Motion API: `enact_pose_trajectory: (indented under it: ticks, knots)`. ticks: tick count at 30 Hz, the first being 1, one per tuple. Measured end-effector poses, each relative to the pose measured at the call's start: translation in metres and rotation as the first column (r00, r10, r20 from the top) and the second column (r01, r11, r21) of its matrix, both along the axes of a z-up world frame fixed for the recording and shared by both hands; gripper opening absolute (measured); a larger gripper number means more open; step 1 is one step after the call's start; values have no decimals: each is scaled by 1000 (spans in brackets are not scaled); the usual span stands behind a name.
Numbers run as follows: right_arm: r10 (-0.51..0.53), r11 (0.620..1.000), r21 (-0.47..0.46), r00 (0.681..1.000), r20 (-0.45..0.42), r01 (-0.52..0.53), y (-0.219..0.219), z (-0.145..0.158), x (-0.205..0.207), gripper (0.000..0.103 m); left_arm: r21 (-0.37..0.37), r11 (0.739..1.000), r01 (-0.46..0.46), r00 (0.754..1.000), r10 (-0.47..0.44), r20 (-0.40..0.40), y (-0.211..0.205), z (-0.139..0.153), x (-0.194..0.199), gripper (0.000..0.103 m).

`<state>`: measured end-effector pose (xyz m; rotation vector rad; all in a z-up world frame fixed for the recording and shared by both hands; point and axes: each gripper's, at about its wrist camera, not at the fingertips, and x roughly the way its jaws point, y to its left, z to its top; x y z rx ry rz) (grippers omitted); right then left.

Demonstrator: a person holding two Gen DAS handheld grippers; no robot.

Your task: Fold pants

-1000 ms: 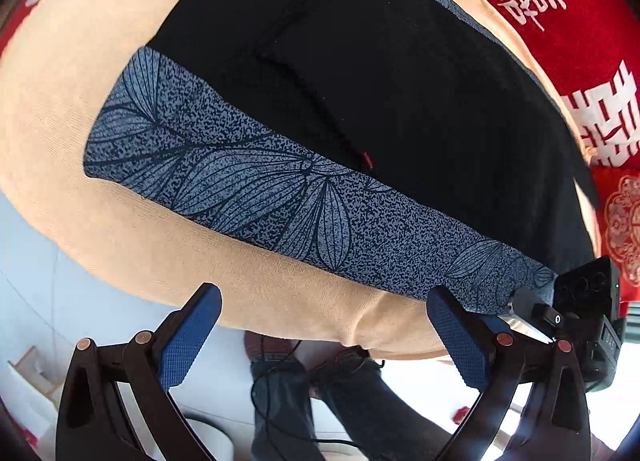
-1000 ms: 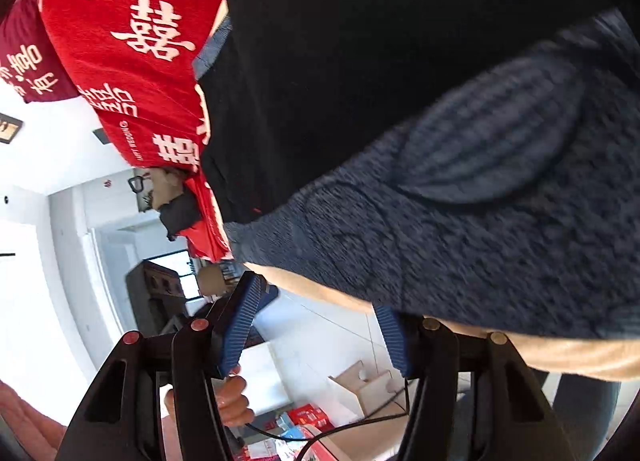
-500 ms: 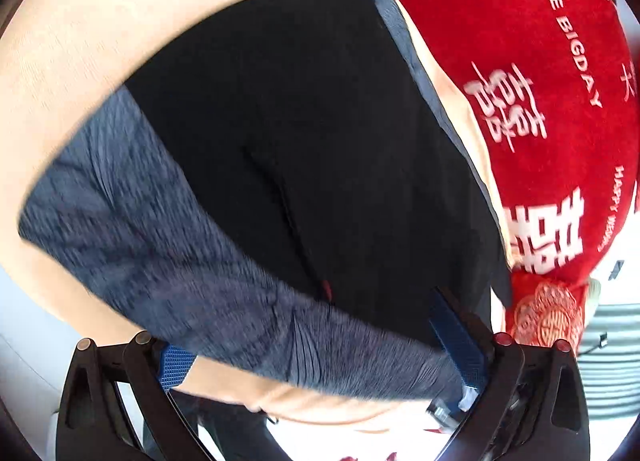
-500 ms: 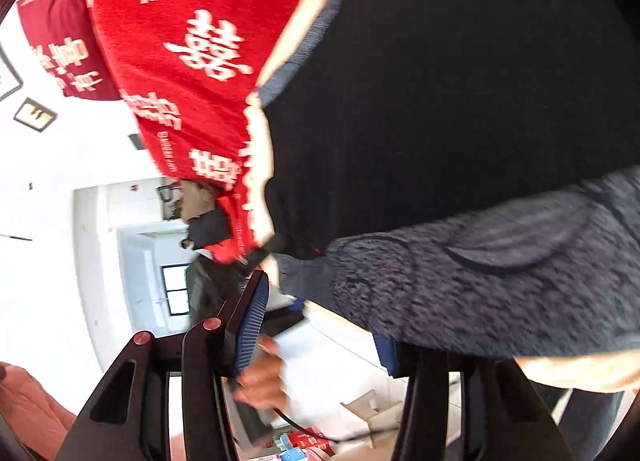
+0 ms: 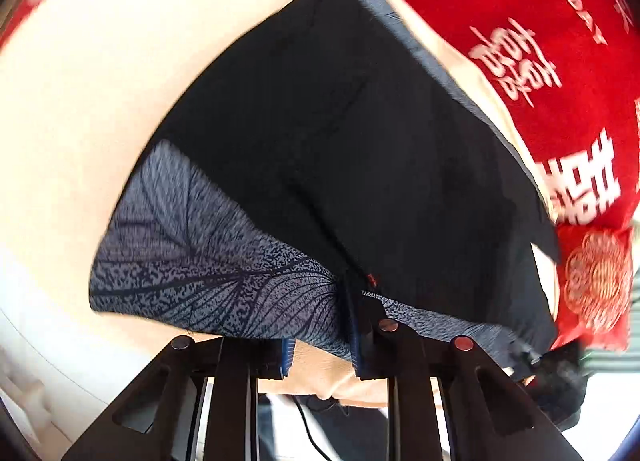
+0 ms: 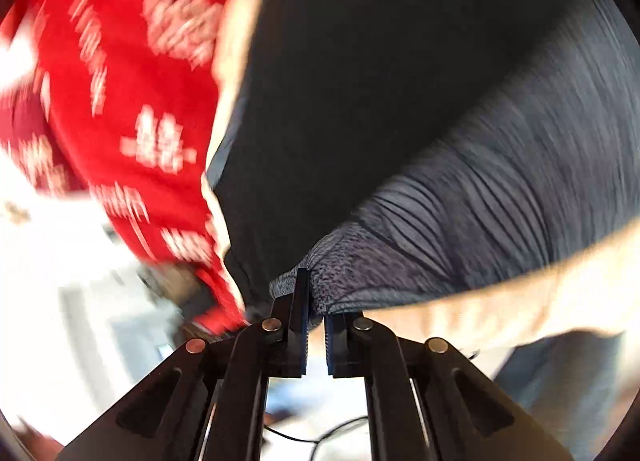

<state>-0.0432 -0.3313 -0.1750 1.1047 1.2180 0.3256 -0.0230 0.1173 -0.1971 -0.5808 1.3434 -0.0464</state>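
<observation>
Blue-padded, the left gripper (image 5: 320,335) is clamping the grey leaf-print hem (image 5: 208,273) of the pants (image 5: 360,149); its jaws have just been closing, with the fabric pinched between them. We are seeing the right gripper (image 6: 314,307) likewise pressing its pads on the hem's far corner, bunching the print cloth there, its jaws also just closed on it. We are noting the pants lying spread black-side-up on a beige sheet (image 5: 120,61), hem toward us at the sheet's near edge. Beyond the sheet a red cloth (image 5: 520,41) with white lettering is showing. The right view is heavily motion-blurred. A dark cable (image 5: 308,421) is hanging below the edge.
</observation>
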Motion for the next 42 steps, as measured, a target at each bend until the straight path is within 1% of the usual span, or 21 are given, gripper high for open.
enact_pose_trajectory:
  ticks: [4,8,13,15,17,20,22,24,25,26,27,28,29,31,32,35,37,38,39,40,42]
  knots:
    - [171,979,-124,982,79,-161,-11,51,50,7,42,997,61,997,-63,37,-12,35,29,23]
    - [289,946,-186,952,104,-267,-13,72,124,7,58,997,59,994,-64,89,-16,61,77,23]
    - [364,915,-220,927,84,-339,-15,55,226,9,175,983,52,981,-83,176,-18,67,156,24]
    - [375,906,-237,925,66,-351,-14,42,259,9,217,976,32,980,-73,185,-23,55,187,32]
    - [363,911,-225,931,40,-346,-16,23,290,12,240,971,13,982,-57,179,-25,34,219,33]
    - [337,912,-223,938,-76,-345,-19,-15,326,15,292,956,-2,991,-37,128,-33,7,256,33]
    - [350,901,-232,930,-111,-367,-16,-19,332,16,316,949,-24,995,-9,101,-35,2,268,33]
    - [393,885,-245,917,-65,-396,-11,-4,328,43,326,945,-43,994,6,113,-32,15,266,33]
    - [420,873,-259,907,-32,-413,-7,8,323,72,339,940,-45,993,4,121,-31,24,262,37]
    - [436,861,-286,900,-12,-421,-5,18,319,84,356,933,-49,992,5,125,-30,33,258,62]
    - [448,849,-318,894,8,-422,-2,29,314,84,385,921,-63,991,11,136,-29,41,252,74]
    - [468,837,-332,883,24,-435,1,37,308,83,419,905,-70,989,7,149,-29,50,245,80]
    - [487,828,-333,873,27,-452,-2,38,303,79,444,895,-47,990,-19,142,-31,55,240,80]
    - [528,798,-345,849,6,-494,9,37,299,43,453,892,8,992,-63,107,-38,53,238,80]
    - [550,779,-356,835,-10,-517,16,33,301,36,459,887,42,993,-89,82,-44,46,239,80]
    - [587,740,-384,809,-31,-552,31,16,316,36,515,850,115,990,-138,7,-58,13,251,81]
    - [605,689,-475,795,-39,-547,36,7,329,36,584,802,127,991,-124,-45,-56,-13,253,81]
    - [600,667,-521,798,-49,-533,32,3,335,29,573,812,113,993,-104,-48,-50,-22,252,88]
    - [587,677,-520,808,-44,-520,23,-4,342,25,553,830,68,997,-73,-13,-41,-24,248,95]
    - [559,711,-489,828,-41,-505,12,-11,350,18,542,839,38,999,-37,-13,-31,-27,244,101]
    - [493,772,-450,870,-24,-450,-7,-11,355,17,518,856,2,1000,8,-16,-19,-28,239,101]
